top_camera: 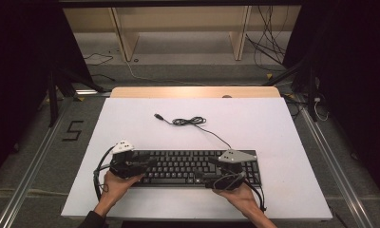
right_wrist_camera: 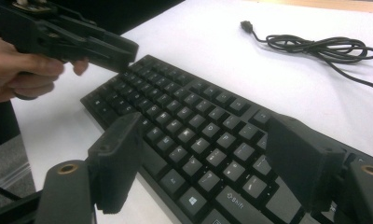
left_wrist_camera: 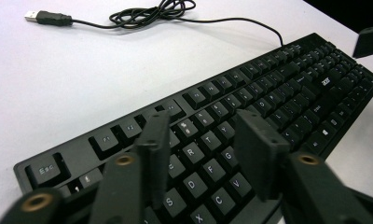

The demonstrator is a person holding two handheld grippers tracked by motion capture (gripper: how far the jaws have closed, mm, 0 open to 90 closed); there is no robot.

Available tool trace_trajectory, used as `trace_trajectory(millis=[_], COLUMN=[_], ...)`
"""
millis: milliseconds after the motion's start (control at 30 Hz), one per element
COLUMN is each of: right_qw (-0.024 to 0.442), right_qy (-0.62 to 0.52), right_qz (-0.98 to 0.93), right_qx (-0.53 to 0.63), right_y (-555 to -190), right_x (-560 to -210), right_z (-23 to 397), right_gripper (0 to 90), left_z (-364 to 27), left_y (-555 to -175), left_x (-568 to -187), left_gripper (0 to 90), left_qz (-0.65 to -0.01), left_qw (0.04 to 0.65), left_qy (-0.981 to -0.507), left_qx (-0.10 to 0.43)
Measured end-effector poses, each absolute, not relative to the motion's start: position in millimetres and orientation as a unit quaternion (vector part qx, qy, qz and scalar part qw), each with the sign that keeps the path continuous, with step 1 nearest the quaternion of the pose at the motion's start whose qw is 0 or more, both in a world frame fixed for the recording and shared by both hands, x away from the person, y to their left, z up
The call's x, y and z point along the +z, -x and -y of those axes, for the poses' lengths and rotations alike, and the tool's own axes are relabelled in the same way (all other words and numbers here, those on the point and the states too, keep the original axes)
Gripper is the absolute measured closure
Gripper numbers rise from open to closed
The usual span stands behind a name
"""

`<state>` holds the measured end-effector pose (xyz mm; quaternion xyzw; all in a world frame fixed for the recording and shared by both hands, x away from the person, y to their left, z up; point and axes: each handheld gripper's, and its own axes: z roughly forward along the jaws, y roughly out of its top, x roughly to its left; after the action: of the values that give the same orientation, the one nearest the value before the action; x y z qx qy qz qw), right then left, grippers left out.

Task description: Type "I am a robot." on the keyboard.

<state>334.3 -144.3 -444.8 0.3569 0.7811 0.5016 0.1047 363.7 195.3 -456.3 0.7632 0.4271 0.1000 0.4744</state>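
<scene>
A black keyboard lies on the white tabletop near the front edge. Its thin black cable is coiled behind it and ends in a USB plug. My left gripper hovers over the keyboard's left end, open, and in the left gripper view its jaws stand apart above the letter keys with nothing between them. My right gripper is over the keyboard's right half, pointing left. Its jaws are wide open above the bottom key row.
The coiled cable and its plug lie loose on the white surface behind the keyboard. A wooden strip borders the table's far edge, with shelving and floor cables beyond. Bare tabletop lies left, right and behind the keyboard.
</scene>
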Motion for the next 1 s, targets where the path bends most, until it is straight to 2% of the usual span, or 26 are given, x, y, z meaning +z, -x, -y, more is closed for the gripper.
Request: trace_trajectory(millis=[400,1000], right_qw=[0.103,0.101], right_qy=[-0.353,-0.343], right_qz=[-0.792,-0.797], right_qx=[0.487,0.486], right_y=[-349,-360], right_x=[-450,-449], right_z=[129,112], right_gripper=[28.7,35.9], left_z=[-204,-211], left_y=[-352,-336], left_x=[-456,-456], left_gripper=[33.9,27.4], left_qz=[-0.429,-0.429], left_qw=[0.495,0.51], left_qy=[-0.749,-0.738], left_qx=[0.097,0.103])
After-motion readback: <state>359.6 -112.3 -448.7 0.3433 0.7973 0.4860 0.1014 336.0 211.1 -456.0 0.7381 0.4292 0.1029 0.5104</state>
